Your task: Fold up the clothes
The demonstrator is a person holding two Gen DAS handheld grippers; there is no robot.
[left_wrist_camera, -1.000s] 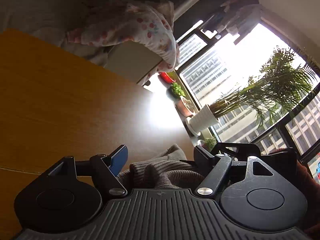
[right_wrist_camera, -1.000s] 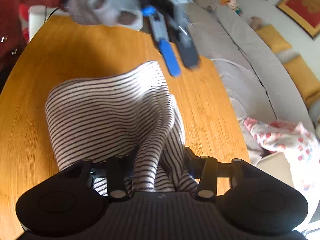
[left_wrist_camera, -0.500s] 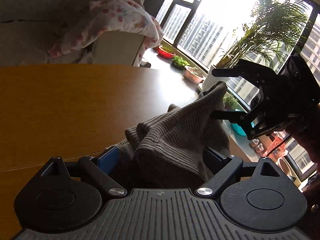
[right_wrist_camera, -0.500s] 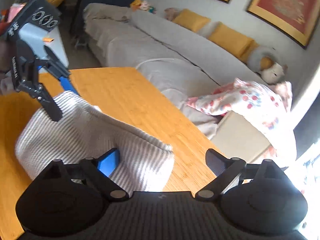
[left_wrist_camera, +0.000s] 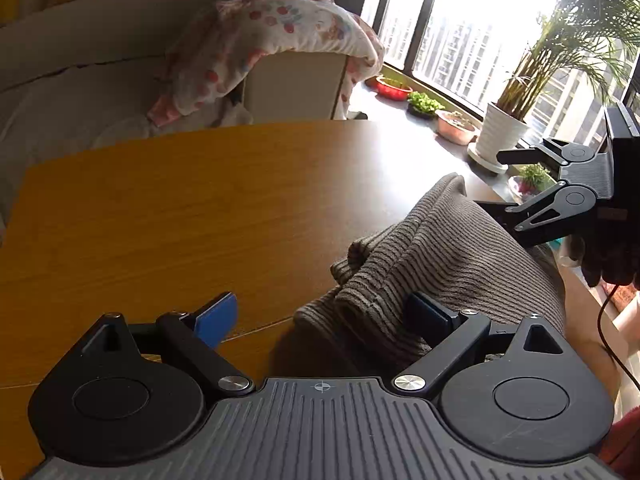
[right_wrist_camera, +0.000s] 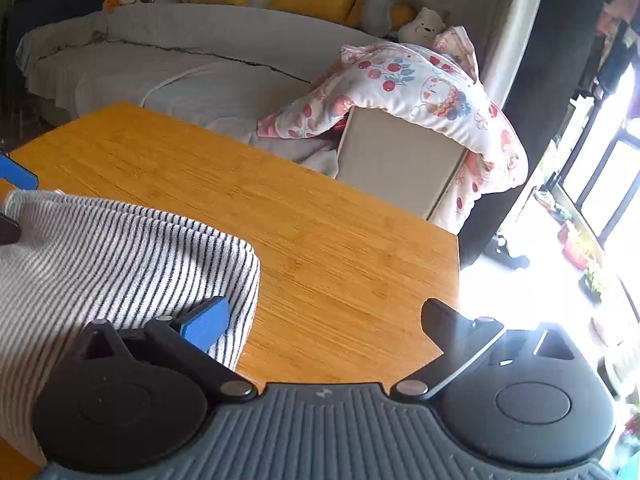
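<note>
A striped knit garment (left_wrist_camera: 440, 256) lies folded in a soft heap on the wooden table (left_wrist_camera: 160, 208). My left gripper (left_wrist_camera: 322, 316) is open, and the heap's near edge rests against the dark right finger, unclamped. In the same view my right gripper (left_wrist_camera: 492, 180) hovers open over the garment's far end, held by a gloved hand. In the right wrist view, my right gripper (right_wrist_camera: 324, 320) stands open above bare wood, with the garment (right_wrist_camera: 100, 256) under its blue left finger. The left gripper's blue pad (right_wrist_camera: 16, 176) shows at the left edge.
A grey sofa (right_wrist_camera: 180, 60) with yellow cushions runs behind the table (right_wrist_camera: 320, 240). A cherry-print blanket (right_wrist_camera: 420, 84) is draped over a box at the table's far corner. Potted plants (left_wrist_camera: 504, 128) line the window sill. The table edge (right_wrist_camera: 452, 248) is near my right gripper.
Both grippers were shut on the lifted garment a second ago. The right one let go first, then the left opened wide. The garment now rests folded on the table.
</note>
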